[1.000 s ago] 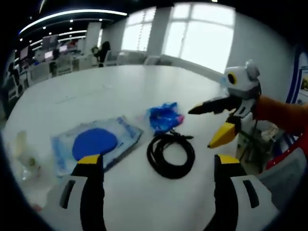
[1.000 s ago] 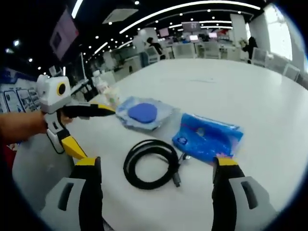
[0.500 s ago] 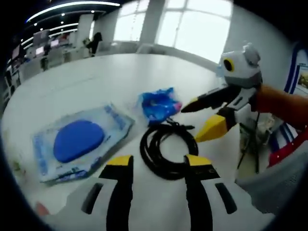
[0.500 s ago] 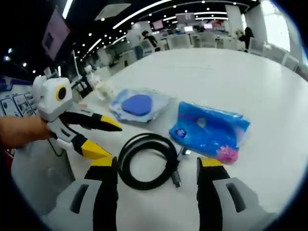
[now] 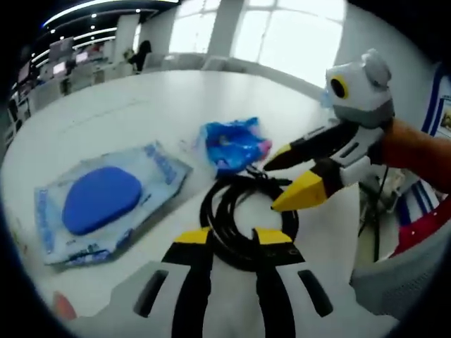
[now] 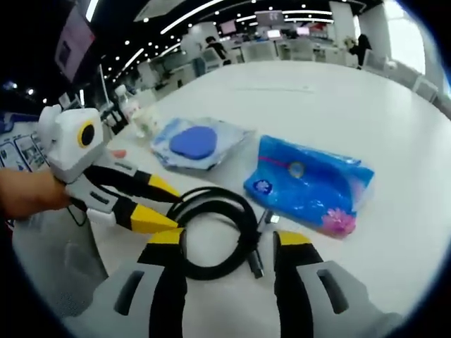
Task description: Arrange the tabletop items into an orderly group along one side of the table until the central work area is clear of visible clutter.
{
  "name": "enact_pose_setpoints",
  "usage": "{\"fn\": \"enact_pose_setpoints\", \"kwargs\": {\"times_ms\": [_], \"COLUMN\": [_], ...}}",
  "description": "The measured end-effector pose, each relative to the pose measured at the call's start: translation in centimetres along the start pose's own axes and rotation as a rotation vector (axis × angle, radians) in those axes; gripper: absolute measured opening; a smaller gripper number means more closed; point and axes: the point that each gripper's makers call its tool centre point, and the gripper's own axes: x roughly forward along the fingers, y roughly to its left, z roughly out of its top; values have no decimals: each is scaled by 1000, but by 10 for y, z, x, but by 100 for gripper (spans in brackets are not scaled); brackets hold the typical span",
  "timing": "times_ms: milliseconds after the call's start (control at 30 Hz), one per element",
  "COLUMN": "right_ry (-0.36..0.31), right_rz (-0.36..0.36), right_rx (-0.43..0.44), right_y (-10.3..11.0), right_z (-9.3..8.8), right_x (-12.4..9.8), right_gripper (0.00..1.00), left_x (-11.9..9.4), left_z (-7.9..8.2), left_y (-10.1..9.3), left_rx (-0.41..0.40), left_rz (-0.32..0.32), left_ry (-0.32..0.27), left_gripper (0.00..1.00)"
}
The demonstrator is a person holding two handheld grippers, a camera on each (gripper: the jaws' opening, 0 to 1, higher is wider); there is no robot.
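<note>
A coiled black cable [image 5: 210,215] lies on the white table [image 5: 141,105], just ahead of my left gripper [image 5: 232,236], whose jaws are open but narrowed with the coil's near arc between them. My right gripper [image 5: 278,184] comes in from the right, open, tips over the coil's far side. In the right gripper view my right gripper [image 6: 229,238] straddles the cable [image 6: 248,225], and the left gripper [image 6: 169,206] reaches the coil's left edge. A crumpled blue packet [image 5: 232,144] [image 6: 310,184] lies beyond the cable. A clear bag holding a blue pad [image 5: 99,201] [image 6: 196,143] lies beside it.
A small clear bottle [image 6: 144,120] stands near the table's [image 6: 317,91] edge past the bag, with a small orange object [image 6: 118,153] close by. Wide bare tabletop stretches beyond the items. Desks and chairs fill the room behind.
Both grippers have moved in over the cable and their jaws have narrowed from wide open. The cable, packet and bag lie where they were.
</note>
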Motion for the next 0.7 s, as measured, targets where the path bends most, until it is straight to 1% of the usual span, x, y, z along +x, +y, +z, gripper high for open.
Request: {"fn": "enact_pose_setpoints", "kwargs": {"times_ms": [100,133,233,267,500,567,700], "right_ry": [13,22,29,41,69,63,62], "right_rz": [-2,-6,-5,-15,-48,-44,-51], "right_rx": [2,4,7,8,-9,2,9], "right_y": [1,0,0,-1,-10,-11,-11], "right_z": [-3,-5,-7,-9,-15,-15,-15], "right_x": [2,2,3,3,2,2,3], "right_gripper": [44,41,38,36,17,16,15], "left_x": [1,1,1,1,3,4,5], "left_z": [-1,-3,-3,-3,-3,-2,-1], "left_y": [1,1,3,3,6,7,7], "left_rx": [1,1,1,-2,-21,-29,-9], "left_rz": [3,6,14,14,32,35,49], "left_ry": [4,15,10,10,12,15,21], "left_gripper": [16,15,12,12,10,9,8]}}
